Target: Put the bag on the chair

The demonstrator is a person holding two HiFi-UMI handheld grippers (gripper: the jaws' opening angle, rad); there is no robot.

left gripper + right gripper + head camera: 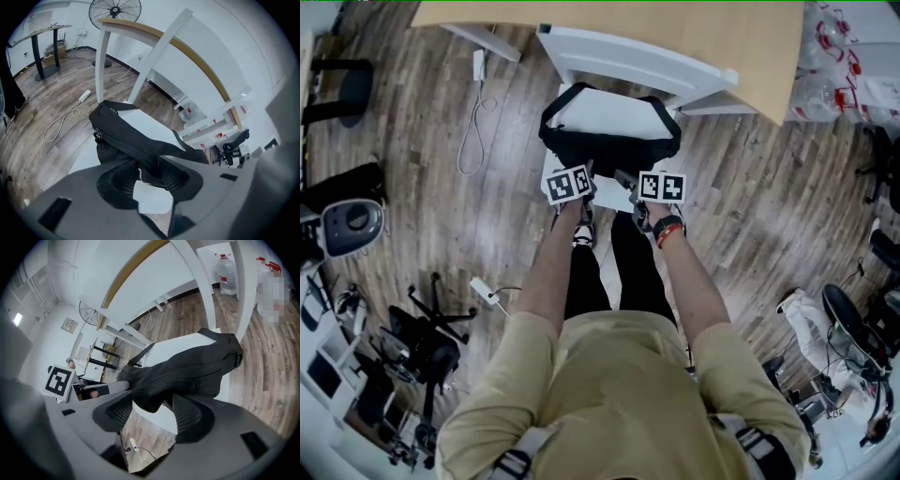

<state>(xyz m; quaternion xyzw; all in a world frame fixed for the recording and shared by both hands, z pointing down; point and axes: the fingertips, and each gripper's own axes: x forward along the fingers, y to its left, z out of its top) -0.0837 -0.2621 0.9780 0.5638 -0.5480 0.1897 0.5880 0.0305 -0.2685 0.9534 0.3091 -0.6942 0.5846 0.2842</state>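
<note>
A black bag (609, 141) lies on the seat of a white chair (637, 58), its strap looped around the seat's far side. My left gripper (586, 175) is at the bag's near left edge and my right gripper (628, 180) at its near right edge. In the left gripper view the bag (126, 136) has a fold between the spread jaws of that gripper (149, 174), over the white seat (145, 123). In the right gripper view the bag (187, 371) bulges between the wide jaws of that gripper (157, 411); the pads stand clear of it.
A wooden tabletop (675, 23) overhangs the chair's back. A white cable with a power strip (473, 122) lies on the floor to the left. A black office chair base (431, 347) stands near left. Water bottles (834, 56) stand far right. A fan (115, 9) stands behind.
</note>
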